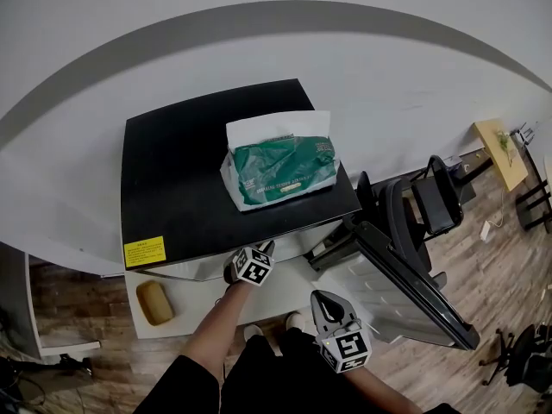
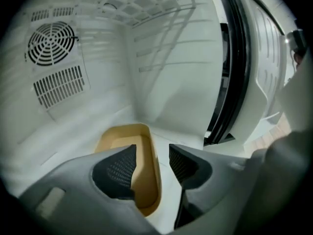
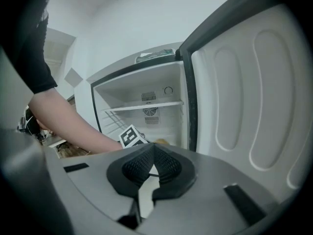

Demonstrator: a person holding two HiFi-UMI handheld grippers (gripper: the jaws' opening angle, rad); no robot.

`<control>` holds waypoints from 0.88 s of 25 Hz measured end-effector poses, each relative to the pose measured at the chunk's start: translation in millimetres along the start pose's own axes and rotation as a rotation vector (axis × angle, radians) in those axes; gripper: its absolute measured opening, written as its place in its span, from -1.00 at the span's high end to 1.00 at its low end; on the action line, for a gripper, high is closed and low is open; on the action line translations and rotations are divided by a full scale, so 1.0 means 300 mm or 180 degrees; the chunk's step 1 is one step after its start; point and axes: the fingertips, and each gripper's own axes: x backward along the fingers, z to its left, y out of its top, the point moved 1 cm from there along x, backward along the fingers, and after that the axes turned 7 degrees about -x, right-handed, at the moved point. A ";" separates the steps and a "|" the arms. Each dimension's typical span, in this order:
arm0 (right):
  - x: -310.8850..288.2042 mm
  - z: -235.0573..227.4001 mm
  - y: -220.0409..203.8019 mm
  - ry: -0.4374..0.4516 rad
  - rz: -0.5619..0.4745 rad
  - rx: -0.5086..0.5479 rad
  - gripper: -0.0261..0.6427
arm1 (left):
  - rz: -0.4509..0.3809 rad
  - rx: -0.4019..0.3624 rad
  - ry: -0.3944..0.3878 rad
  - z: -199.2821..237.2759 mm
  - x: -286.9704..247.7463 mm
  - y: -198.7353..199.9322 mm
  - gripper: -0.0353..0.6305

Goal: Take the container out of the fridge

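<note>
Inside the white fridge, our left gripper straddles the shallow tan plastic container's right wall, jaws released; next we likely must clench and withdraw it, our right gripper clenched on nothing.

Container inside fridge; bag atop; door right.

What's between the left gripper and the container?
Nothing: the open jaws of the left gripper already straddle a side wall of the container. The left gripper view shows it.
</note>
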 end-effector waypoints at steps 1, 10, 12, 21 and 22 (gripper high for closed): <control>0.006 -0.002 -0.002 -0.0005 0.0015 0.0020 0.92 | 0.0071 0.0053 -0.0007 0.001 -0.017 -0.014 0.29; 0.044 -0.021 0.013 -0.0072 0.0020 0.0048 0.92 | 0.0605 -0.0509 -0.0152 -0.032 -0.085 -0.067 0.30; 0.051 -0.026 0.009 -0.0065 -0.0001 0.0038 0.92 | 0.0668 -0.0539 -0.0129 -0.027 -0.083 -0.065 0.33; 0.079 -0.098 0.022 -0.0144 -0.0073 -0.0129 0.92 | 0.0636 -0.0513 -0.0255 -0.019 -0.052 -0.058 0.72; 0.079 -0.098 0.023 -0.0132 -0.0081 -0.0130 0.92 | 0.0627 -0.0476 -0.0269 -0.019 -0.042 -0.058 0.75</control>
